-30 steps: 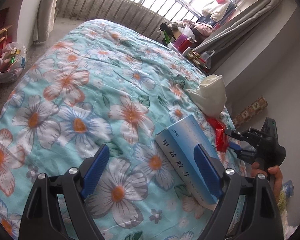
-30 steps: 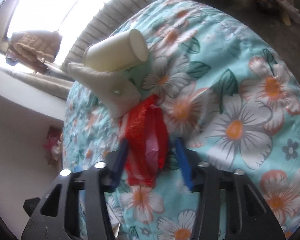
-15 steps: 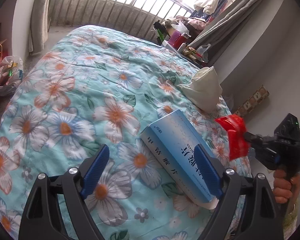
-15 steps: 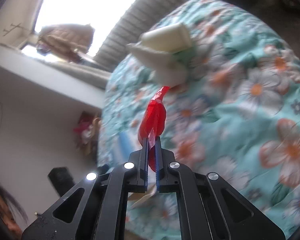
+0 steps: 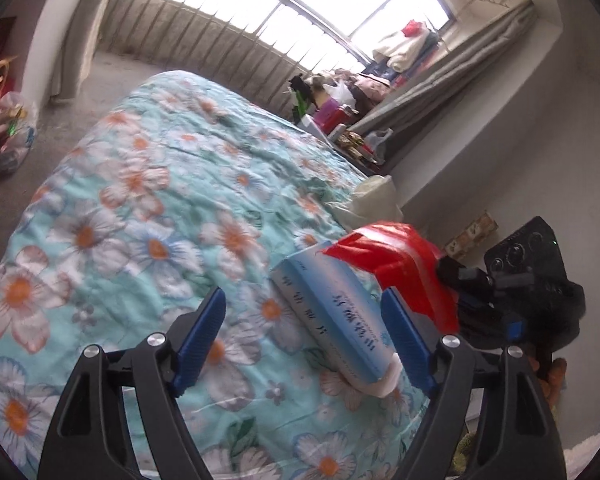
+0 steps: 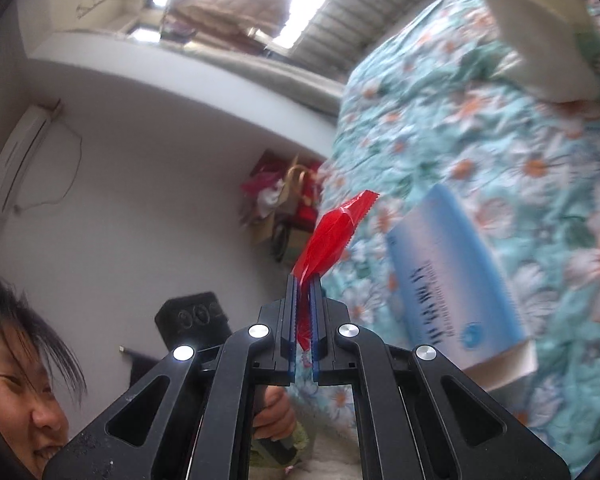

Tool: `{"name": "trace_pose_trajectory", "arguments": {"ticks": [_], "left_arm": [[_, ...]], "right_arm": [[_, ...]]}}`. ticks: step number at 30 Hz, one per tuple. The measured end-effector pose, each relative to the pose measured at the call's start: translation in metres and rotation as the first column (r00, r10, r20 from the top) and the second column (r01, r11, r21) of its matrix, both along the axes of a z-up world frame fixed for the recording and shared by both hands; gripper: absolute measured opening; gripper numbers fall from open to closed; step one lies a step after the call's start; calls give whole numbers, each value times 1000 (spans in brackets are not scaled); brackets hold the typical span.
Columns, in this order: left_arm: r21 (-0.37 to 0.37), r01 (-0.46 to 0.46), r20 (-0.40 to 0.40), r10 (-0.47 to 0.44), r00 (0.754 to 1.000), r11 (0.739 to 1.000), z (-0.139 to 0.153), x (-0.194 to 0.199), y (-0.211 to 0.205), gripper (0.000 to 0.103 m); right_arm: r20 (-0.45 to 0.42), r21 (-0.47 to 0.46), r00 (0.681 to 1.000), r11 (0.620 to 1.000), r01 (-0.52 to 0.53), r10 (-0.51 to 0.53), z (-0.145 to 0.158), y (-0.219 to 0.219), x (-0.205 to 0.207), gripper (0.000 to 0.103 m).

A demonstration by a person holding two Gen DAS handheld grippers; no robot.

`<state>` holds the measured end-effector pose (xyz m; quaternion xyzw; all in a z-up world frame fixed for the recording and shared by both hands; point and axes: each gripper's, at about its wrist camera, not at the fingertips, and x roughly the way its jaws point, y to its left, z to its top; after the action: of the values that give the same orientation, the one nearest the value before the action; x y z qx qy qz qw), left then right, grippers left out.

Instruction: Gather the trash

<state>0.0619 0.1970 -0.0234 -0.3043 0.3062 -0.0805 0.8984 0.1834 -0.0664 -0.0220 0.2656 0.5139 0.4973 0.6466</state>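
A red plastic wrapper (image 6: 332, 232) sticks up from my right gripper (image 6: 304, 280), which is shut on its lower end. In the left wrist view the wrapper (image 5: 396, 264) hangs in the air at the right, above the far end of a light blue box (image 5: 332, 312) lying on the floral quilt (image 5: 140, 200). My left gripper (image 5: 302, 300) hovers low over the quilt with its jaws closing. The box lies toward its right finger, and neither pad touches it. A white paper cup with crumpled white paper (image 5: 374, 198) rests further back on the bed.
A filled plastic bag (image 5: 4, 136) sits on the floor left of the bed. A cluttered bedside stand (image 5: 332, 112) is at the far corner. Bags (image 6: 284, 200) lean on the wall. A person's head (image 6: 16, 380) is at the lower left of the right wrist view.
My right gripper shut on the red wrapper, lifted it off the quilt and swung it over the box's end. The left gripper drew back a little and its fingers narrowed slightly.
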Motion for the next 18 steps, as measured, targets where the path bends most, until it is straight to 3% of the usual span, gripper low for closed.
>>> {"name": "trace_pose_trajectory", "arguments": {"ticks": [3,5,8,11,14,18], "left_arm": [[3,-46,-33,46,998,999,-10,-10,13,76],[10,-72,-60,72,996,997,-16,-15,20,73],[20,-90,-72,91,993,996,-20,-23,26,70],[7,-58,-71,59,996,998,-18,-28,24,68],[-22,-9,-71,7,997,1000,-17,-31,15,67],[-115,89,-83,-98,992,989,-23,-29,-6,67]], "right_arm": [[33,-147,998,988,-47,52,-10,20,-8,14],[64,-289,995,956,-51,72,-17,28,-14,30],[128,-372,985,926,-64,120,-13,30,-27,50],[208,-409,969,912,-40,135,1,23,-33,53],[291,-417,953,908,51,80,16,6,-31,59],[313,-437,950,888,146,-2,16,-15,-17,59]]}}
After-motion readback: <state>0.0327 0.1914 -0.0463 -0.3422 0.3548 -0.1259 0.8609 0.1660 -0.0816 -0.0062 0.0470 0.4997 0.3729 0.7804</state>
